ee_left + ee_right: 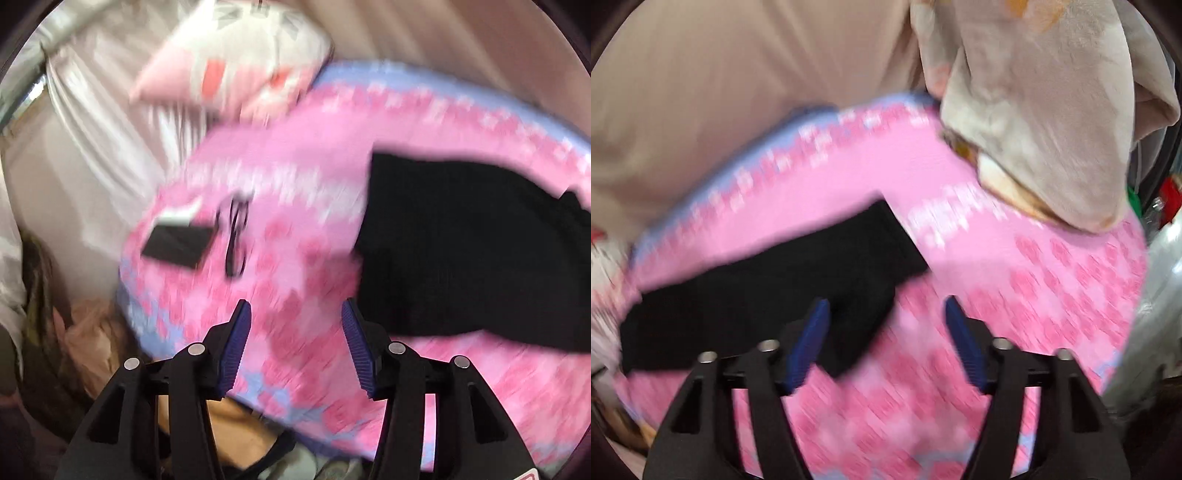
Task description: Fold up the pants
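Observation:
Black pants [472,243] lie folded on a pink patterned bed cover [295,177], at the right in the left wrist view. My left gripper [293,310] hangs open above the pink cover, just left of the pants, with nothing between its blue pads. In the right wrist view the same pants [768,288] stretch across the left half. My right gripper [886,306] is open over the pants' near right corner; its left pad [809,343] is over the black cloth and its right pad over the pink cover [1015,280]. Both views are blurred.
A flat black rectangular object [177,243] and a black cord [234,236] lie on the cover to the left. A white and pink pillow [243,62] sits behind. A beige quilt [1034,122] is heaped at the back right. Clutter lies beyond the bed's near edge.

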Motion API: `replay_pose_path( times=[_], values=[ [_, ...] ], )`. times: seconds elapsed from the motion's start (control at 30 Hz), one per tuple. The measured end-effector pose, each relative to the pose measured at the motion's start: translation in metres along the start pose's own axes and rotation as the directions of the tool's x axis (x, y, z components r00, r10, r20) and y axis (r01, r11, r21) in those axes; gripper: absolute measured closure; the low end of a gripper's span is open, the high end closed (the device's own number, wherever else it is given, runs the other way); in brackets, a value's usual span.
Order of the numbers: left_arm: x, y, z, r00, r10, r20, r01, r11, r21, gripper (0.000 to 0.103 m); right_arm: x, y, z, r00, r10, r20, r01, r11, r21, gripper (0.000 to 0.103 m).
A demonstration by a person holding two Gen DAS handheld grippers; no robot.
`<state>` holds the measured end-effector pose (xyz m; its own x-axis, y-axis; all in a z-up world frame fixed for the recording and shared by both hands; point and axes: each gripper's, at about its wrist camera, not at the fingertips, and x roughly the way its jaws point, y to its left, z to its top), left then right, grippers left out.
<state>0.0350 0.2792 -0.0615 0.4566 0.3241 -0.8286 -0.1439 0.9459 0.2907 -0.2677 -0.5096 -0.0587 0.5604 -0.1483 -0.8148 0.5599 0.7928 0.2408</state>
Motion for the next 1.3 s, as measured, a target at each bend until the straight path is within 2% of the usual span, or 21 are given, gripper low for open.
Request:
replay_pose_path(
  times=[0.07, 0.13, 0.2, 0.23, 0.27, 0.3, 0.33, 0.43, 0.5, 0.57, 0.6, 0.67, 0.7, 0.77, 0.8, 0.87, 0.97, 1.03, 1.13, 1.27, 1.3],
  values=[
    [-0.022, -0.03, 0.017, 0.998, -0.011, 0.068, 0.009, 1.0, 0.028, 0.047, 0.014, 0.006, 0.021, 0.999, 0.036, -0.003, -0.036, 0.999, 0.001, 0.027],
    [-0.041, -0.075, 0.031, 0.992, -0.063, 0.111, 0.058, 0.997, 0.055, 0.043, 0.044, 0.012, 0.029, 0.993, 0.019, -0.114, -0.024, 0.999, -0.044, 0.027],
    [-0.061, -0.124, 0.038, 0.98, -0.137, 0.146, 0.123, 0.987, 0.102, 0.041, 0.074, 0.011, 0.019, 0.971, -0.049, -0.234, 0.031, 0.996, -0.081, 0.027],
    [-0.068, -0.144, 0.038, 0.972, -0.174, 0.156, 0.155, 0.98, 0.127, 0.037, 0.088, 0.008, 0.009, 0.956, -0.05, -0.289, 0.031, 0.997, -0.07, 0.043],
    [-0.075, -0.163, 0.037, 0.965, -0.205, 0.164, 0.182, 0.973, 0.145, 0.034, 0.094, 0.009, 0.002, 0.952, -0.012, -0.306, -0.007, 0.998, -0.061, 0.086],
    [-0.082, -0.183, 0.035, 0.957, -0.241, 0.162, 0.214, 0.963, 0.166, 0.034, 0.096, 0.013, -0.002, 0.951, -0.009, -0.31, -0.016, 0.997, -0.079, 0.095],
    [-0.089, -0.211, 0.032, 0.946, -0.29, 0.145, 0.257, 0.943, 0.211, 0.034, 0.09, 0.026, 0.002, 0.96, -0.029, -0.278, -0.009, 0.991, -0.134, 0.096],
    [-0.106, -0.271, 0.02, 0.923, -0.364, 0.124, 0.319, 0.905, 0.282, 0.034, 0.034, 0.074, 0.046, 0.996, 0.036, -0.087, -0.061, 0.952, -0.299, 0.097],
    [-0.112, -0.296, 0.014, 0.918, -0.379, 0.116, 0.328, 0.891, 0.313, 0.034, -0.021, 0.101, 0.077, 0.99, 0.114, 0.078, -0.071, 0.902, -0.425, 0.097],
    [-0.11, -0.315, 0.008, 0.912, -0.401, 0.091, 0.352, 0.875, 0.332, 0.034, -0.051, 0.114, 0.083, 0.978, 0.118, 0.17, 0.005, 0.809, -0.588, 0.093],
    [-0.107, -0.319, 0.006, 0.912, -0.403, 0.08, 0.357, 0.873, 0.334, 0.034, -0.042, 0.105, 0.074, 0.987, 0.067, 0.148, 0.042, 0.774, -0.632, 0.088],
    [-0.103, -0.331, -0.002, 0.911, -0.409, 0.051, 0.369, 0.864, 0.343, 0.034, -0.002, 0.066, 0.051, 0.998, -0.056, 0.037, 0.067, 0.793, -0.606, 0.057],
    [-0.101, -0.336, -0.006, 0.917, -0.398, 0.044, 0.359, 0.867, 0.346, 0.034, 0.02, 0.044, 0.034, 0.99, -0.138, -0.027, 0.095, 0.799, -0.593, 0.058],
    [-0.093, -0.343, -0.012, 0.924, -0.382, 0.021, 0.349, 0.865, 0.36, 0.034, 0.053, 0.003, 0.005, 0.948, -0.276, -0.155, 0.154, 0.829, -0.538, 0.058],
    [-0.087, -0.348, -0.014, 0.931, -0.365, 0.004, 0.338, 0.867, 0.366, 0.034, 0.056, -0.01, 0.0, 0.94, -0.29, -0.178, 0.17, 0.855, -0.491, 0.058],
    [-0.079, -0.348, -0.016, 0.934, -0.358, -0.017, 0.339, 0.868, 0.361, 0.034, 0.043, -0.015, 0.006, 0.974, -0.181, -0.137, 0.121, 0.924, -0.363, 0.055],
    [-0.072, -0.354, -0.013, 0.932, -0.36, -0.037, 0.351, 0.876, 0.331, 0.034, 0.039, 0.001, 0.038, 0.995, -0.075, -0.064, 0.058, 0.971, -0.233, 0.027],
    [-0.071, -0.363, -0.011, 0.93, -0.364, -0.048, 0.359, 0.874, 0.326, 0.034, 0.06, 0.011, 0.056, 0.996, -0.007, -0.084, -0.008, 0.984, -0.18, 0.029],
    [-0.077, -0.375, -0.008, 0.928, -0.369, -0.047, 0.363, 0.872, 0.329, 0.034, 0.104, 0.024, 0.059, 0.987, 0.019, -0.162, -0.052, 0.979, -0.198, 0.051],
    [-0.081, -0.372, -0.006, 0.916, -0.397, -0.054, 0.395, 0.872, 0.29, 0.034, 0.145, 0.04, 0.042, 0.969, -0.058, -0.242, -0.012, 0.961, -0.277, 0.055],
    [-0.079, -0.37, -0.007, 0.922, -0.383, -0.052, 0.381, 0.878, 0.291, 0.034, 0.144, 0.045, 0.042, 0.973, -0.056, -0.222, -0.011, 0.957, -0.29, 0.068]
  ],
)
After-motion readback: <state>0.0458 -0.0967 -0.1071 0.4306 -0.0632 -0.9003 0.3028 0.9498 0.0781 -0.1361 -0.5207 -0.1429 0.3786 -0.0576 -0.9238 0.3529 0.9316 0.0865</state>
